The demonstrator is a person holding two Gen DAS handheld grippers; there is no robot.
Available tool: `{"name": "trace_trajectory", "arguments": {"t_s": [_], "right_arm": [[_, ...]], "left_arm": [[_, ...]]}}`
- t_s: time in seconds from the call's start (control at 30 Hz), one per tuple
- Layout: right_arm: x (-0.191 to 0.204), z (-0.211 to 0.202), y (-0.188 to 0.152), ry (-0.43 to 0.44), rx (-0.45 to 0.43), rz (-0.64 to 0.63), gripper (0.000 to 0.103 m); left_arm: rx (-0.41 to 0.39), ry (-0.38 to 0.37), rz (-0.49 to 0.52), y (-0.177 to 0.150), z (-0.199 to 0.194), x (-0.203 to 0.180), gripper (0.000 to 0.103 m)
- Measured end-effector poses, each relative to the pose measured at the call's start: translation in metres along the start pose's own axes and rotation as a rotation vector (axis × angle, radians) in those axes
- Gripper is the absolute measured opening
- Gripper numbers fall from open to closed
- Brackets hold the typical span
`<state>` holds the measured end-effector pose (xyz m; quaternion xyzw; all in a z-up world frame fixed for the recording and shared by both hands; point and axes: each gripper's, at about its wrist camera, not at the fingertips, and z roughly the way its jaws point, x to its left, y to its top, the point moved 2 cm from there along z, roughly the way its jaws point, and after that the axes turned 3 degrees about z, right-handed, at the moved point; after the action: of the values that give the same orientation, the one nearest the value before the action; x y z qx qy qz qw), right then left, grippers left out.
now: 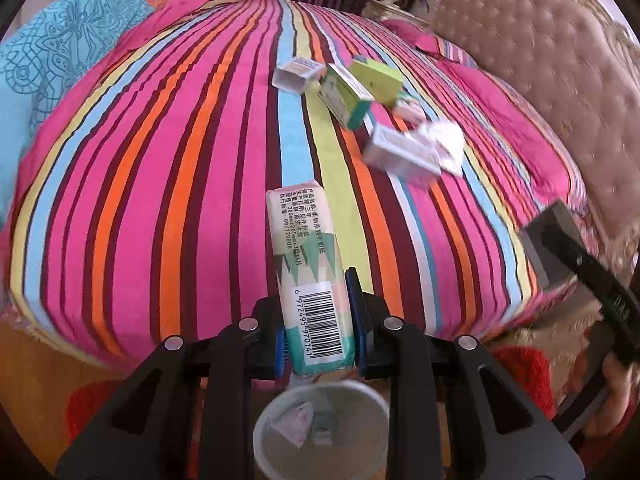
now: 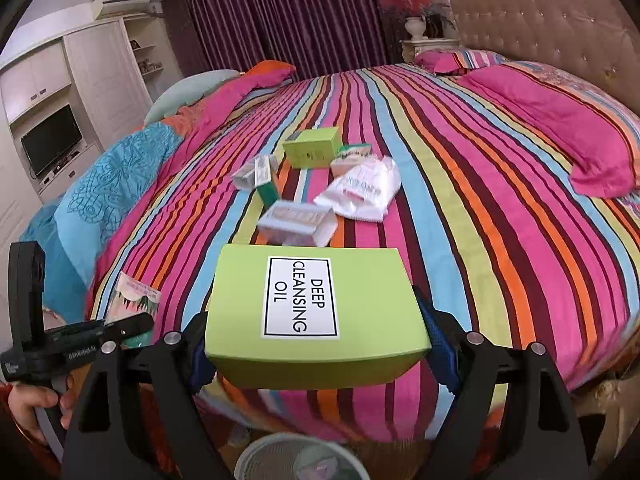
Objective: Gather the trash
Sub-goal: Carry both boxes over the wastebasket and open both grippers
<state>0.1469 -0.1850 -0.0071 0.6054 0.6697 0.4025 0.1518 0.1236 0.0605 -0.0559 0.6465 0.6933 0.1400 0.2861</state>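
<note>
My left gripper is shut on a tissue pack with a barcode, held above a white trash bin that has scraps inside. My right gripper is shut on a lime green box labelled "Deep Cleansing Oil", held over the bed's near edge above the same bin. Several small boxes and a white plastic bag lie in a cluster on the striped bed. The left gripper and tissue pack also show at the left of the right wrist view.
Pink pillows and a tufted headboard lie to the right. A blue blanket is bunched at the bed's left. A wardrobe with a TV stands far left. The right gripper's body shows at the right of the left wrist view.
</note>
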Motion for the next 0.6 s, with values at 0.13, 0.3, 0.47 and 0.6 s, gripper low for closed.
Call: {"name": "trace_trajectory", "arguments": {"t_s": [0.13, 0.3, 0.47, 0.6], "right_arm": [[0.004, -0.01, -0.02, 0.01, 0.035, 0.004, 0.079], [0.013, -0.012, -0.051, 0.039, 0.11, 0.011, 0.079], [0.014, -0.011, -0.077, 0.058, 0.182, 0.046, 0.079], [0.008, -0.007, -0.095, 0.047, 0.238, 0.071, 0.079]], "left_arm": [[0.037, -0.007, 0.015, -0.028, -0.007, -0.006, 0.025], [0.082, -0.012, 0.008, -0.062, -0.01, -0.013, 0.025], [0.108, -0.009, 0.025, -0.088, -0.013, -0.021, 0.025], [0.141, -0.008, 0.05, -0.104, -0.008, -0.029, 0.025]]}}
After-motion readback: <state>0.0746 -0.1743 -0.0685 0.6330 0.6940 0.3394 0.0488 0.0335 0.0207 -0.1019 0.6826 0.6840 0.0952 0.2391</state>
